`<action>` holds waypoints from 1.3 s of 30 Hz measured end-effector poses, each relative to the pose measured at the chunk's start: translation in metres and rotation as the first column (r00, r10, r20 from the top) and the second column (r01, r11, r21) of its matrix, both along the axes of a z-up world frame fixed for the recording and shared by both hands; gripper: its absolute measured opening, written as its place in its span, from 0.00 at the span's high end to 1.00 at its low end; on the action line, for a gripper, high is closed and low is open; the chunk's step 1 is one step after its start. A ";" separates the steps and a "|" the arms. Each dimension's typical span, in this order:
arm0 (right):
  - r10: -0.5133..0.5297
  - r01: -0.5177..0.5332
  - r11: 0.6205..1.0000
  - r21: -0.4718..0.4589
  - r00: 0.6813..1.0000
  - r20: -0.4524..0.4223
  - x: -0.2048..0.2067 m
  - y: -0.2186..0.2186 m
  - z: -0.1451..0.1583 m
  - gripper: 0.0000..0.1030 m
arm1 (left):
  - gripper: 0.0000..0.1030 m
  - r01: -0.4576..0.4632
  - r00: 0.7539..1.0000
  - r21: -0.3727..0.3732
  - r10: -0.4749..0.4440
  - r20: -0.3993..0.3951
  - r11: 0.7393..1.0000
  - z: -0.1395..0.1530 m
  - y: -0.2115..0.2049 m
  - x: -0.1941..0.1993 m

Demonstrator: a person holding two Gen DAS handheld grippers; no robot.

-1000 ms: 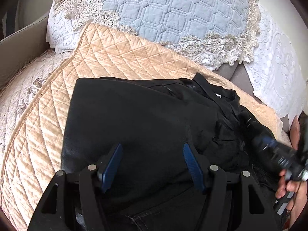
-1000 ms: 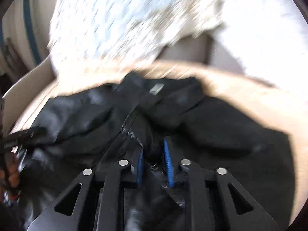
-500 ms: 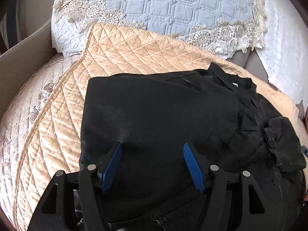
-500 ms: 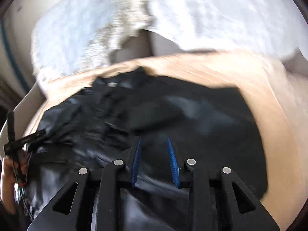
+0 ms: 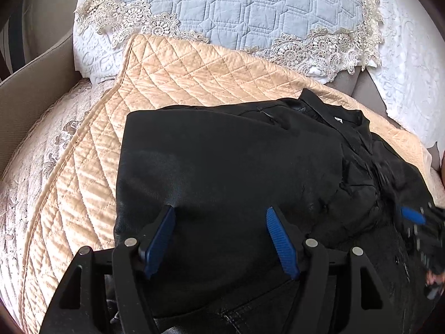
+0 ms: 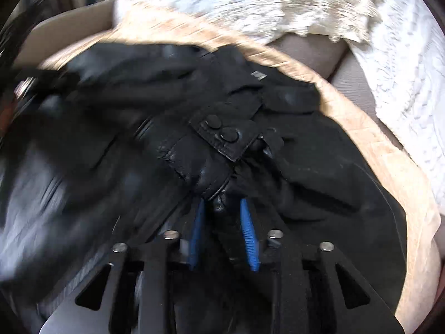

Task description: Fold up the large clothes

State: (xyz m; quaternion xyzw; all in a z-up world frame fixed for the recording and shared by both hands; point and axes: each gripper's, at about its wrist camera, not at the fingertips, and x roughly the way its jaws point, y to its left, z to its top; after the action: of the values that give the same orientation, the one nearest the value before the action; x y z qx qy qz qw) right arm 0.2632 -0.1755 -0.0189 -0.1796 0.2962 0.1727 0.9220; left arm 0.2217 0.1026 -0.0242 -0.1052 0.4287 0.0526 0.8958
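Black jacket [image 5: 236, 167] under spread L gripper [image 5: 219, 211] jaws, R gripper [image 6: 222, 206] jaws pinching its cuff

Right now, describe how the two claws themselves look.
The left claw and the right claw match: matte black plastic frames with triangular cut-outs, round silver pivot pins, and two fingers lined with ribbed blue pads. No cables, markings or sleeves show on either.

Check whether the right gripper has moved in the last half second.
Yes. In its own view the grey gap now sits farther right, so the right gripper has swung left, gripping the sleeve.
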 end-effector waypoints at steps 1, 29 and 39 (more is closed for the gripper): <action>-0.014 0.014 0.999 0.031 1.000 -0.007 0.005 -0.001 0.004 0.81 | 0.32 0.001 1.000 -0.004 -0.001 0.000 1.000 0.000 0.001 0.000; -0.390 0.402 0.818 0.411 0.913 -0.117 -0.071 -0.211 0.050 0.75 | 0.30 -0.036 0.998 -0.005 0.037 0.050 0.999 0.016 0.017 -0.022; -0.370 0.401 0.827 0.394 0.916 -0.155 -0.082 -0.207 0.024 0.71 | 0.30 -0.018 0.999 0.032 0.017 0.041 0.999 0.021 0.020 -0.040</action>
State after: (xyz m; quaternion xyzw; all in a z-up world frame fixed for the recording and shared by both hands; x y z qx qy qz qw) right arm 0.1814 -0.3825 0.0054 0.0918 0.3154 0.0486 0.9433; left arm 0.1812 0.1230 -0.0029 -0.0955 0.4086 0.0652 0.9054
